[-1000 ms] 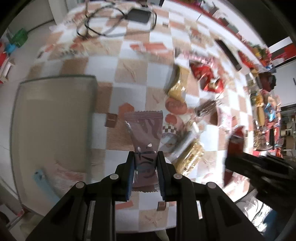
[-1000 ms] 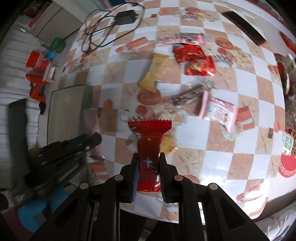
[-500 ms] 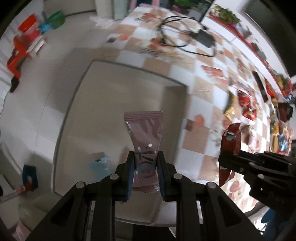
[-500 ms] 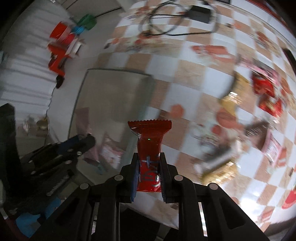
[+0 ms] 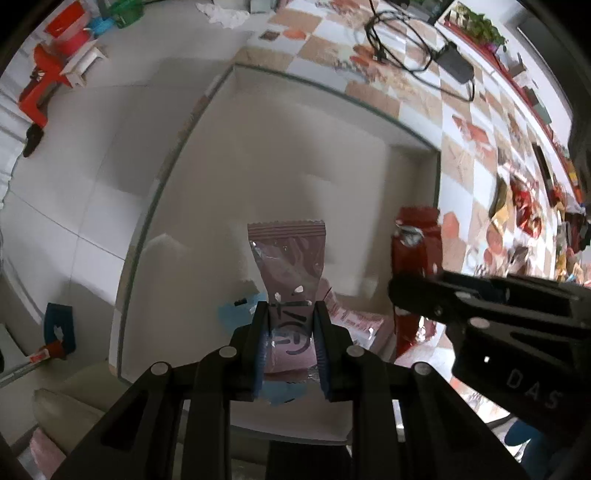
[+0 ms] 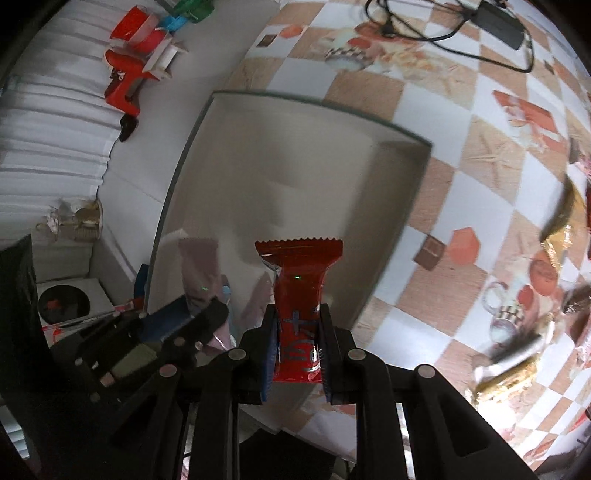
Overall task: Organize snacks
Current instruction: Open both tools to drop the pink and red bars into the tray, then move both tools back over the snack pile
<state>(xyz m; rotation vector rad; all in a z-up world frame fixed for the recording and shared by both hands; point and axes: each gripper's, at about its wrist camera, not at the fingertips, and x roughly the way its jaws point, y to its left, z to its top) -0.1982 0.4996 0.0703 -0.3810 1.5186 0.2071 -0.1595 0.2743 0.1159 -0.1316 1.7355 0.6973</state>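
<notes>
My left gripper (image 5: pixel 290 334) is shut on a mauve snack packet (image 5: pixel 288 266) and holds it over the beige open bin (image 5: pixel 295 155). My right gripper (image 6: pixel 297 334) is shut on a red snack packet (image 6: pixel 299 280), also over the bin (image 6: pixel 295 147). In the left wrist view the right gripper (image 5: pixel 399 291) and the red packet (image 5: pixel 417 240) are at the right. In the right wrist view the left gripper (image 6: pixel 218 314) and the mauve packet (image 6: pixel 201 266) are at the left. A blue packet (image 5: pixel 236 310) and a pink packet (image 5: pixel 358 321) lie in the bin.
The bin stands at the left end of a checked tablecloth (image 6: pixel 461 192). More snacks (image 5: pixel 517 199) lie on the cloth to the right, with a black cable and power adapter (image 6: pixel 495 18) at the far side. Red toys (image 6: pixel 125 85) lie on the floor.
Both grippers have moved left from over the snack pile to over the bin, each with its packet still held. They have come lower and closer to the bin.
</notes>
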